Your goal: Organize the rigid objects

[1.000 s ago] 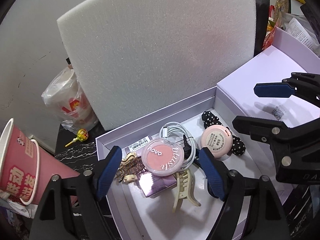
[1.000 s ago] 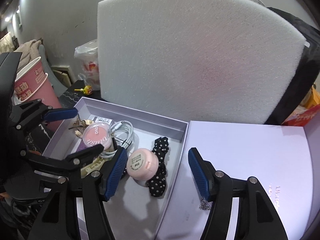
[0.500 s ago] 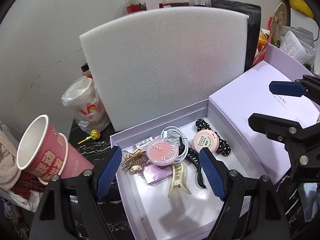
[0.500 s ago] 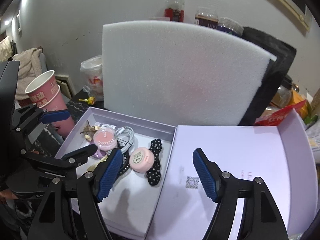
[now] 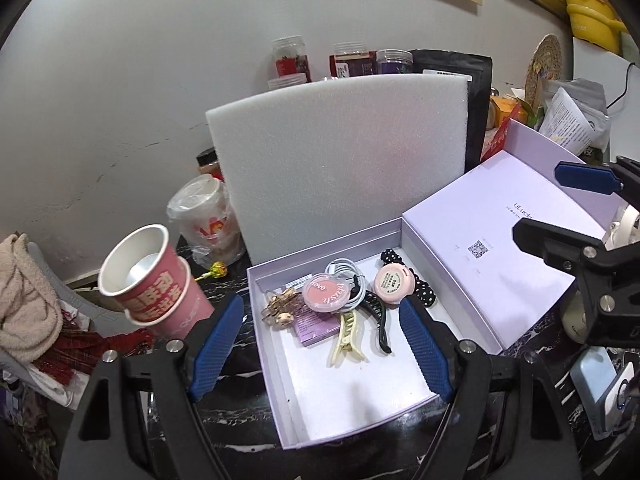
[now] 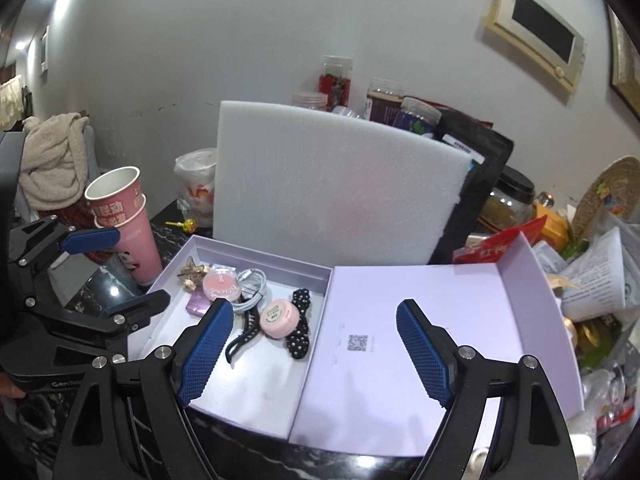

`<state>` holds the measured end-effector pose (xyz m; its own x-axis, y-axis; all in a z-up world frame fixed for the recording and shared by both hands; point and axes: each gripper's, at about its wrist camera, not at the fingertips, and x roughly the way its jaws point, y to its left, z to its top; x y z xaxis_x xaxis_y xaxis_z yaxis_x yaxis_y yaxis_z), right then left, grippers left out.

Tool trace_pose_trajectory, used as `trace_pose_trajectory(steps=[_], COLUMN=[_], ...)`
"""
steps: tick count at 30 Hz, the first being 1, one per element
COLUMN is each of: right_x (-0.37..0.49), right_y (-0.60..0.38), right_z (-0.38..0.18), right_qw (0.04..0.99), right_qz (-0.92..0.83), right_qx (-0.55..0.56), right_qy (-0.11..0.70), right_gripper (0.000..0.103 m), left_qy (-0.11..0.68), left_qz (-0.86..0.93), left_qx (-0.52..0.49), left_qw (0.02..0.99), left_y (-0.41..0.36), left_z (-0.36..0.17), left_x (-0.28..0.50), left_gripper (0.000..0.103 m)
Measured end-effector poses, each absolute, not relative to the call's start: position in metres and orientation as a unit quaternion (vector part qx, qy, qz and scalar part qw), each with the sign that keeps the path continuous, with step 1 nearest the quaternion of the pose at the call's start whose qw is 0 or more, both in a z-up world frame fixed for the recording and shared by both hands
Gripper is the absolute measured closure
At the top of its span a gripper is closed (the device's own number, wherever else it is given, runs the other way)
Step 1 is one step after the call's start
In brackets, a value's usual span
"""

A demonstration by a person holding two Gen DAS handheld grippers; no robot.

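An open lavender box (image 5: 352,400) (image 6: 256,392) lies on the dark marble table. In it sit a pink blush compact (image 5: 325,292) (image 6: 221,286), a round pink case (image 5: 394,283) (image 6: 279,318), a white cable (image 5: 348,270), a dotted black bow (image 6: 300,320), a cream claw clip (image 5: 346,336), a black clip (image 5: 378,320) and a gold clip (image 5: 278,306). Its lid (image 6: 432,320) lies open to the right. My left gripper (image 5: 320,344) hangs open above the box, holding nothing. My right gripper (image 6: 314,350) is opening over the box's right wall, nothing between its fingers.
A white foam slab (image 5: 344,160) stands upright behind the box. Stacked pink paper cups (image 5: 152,276) and a bagged drink cup (image 5: 204,216) stand at the left, with a lollipop (image 5: 216,269) nearby. Jars, packets and papers (image 6: 592,272) crowd the back and right.
Both grippers have pulled up and back from the box, so more of the table and wall shows. The right gripper's jaws have spread wider. The items in the box have not moved.
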<state>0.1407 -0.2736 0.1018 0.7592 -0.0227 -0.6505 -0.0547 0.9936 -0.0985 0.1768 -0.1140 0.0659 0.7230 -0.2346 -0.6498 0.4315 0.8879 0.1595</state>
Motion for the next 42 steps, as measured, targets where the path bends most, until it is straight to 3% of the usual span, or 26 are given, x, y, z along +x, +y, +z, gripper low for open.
trace_pose_trajectory(steps=[19,42], right_x=[0.058,0.021], right_y=[-0.265,-0.255], right_z=[0.103,0.072], right_qw=[0.945,0.933], right_qz=[-0.02,-0.022], right_qx=[-0.028,0.007], right_qy=[0.327,0.359], right_gripper=[0.013,0.013], left_qy=[0.293,0.334], left_qz=[-0.186,-0.182], left_qx=[0.152,0.115], left_qw=[0.925,0.918], left_y=[-0.102,-0.081], left_z=[0.073,0.048], left_x=[0.097,0.07], left_gripper=[0.023,0.023])
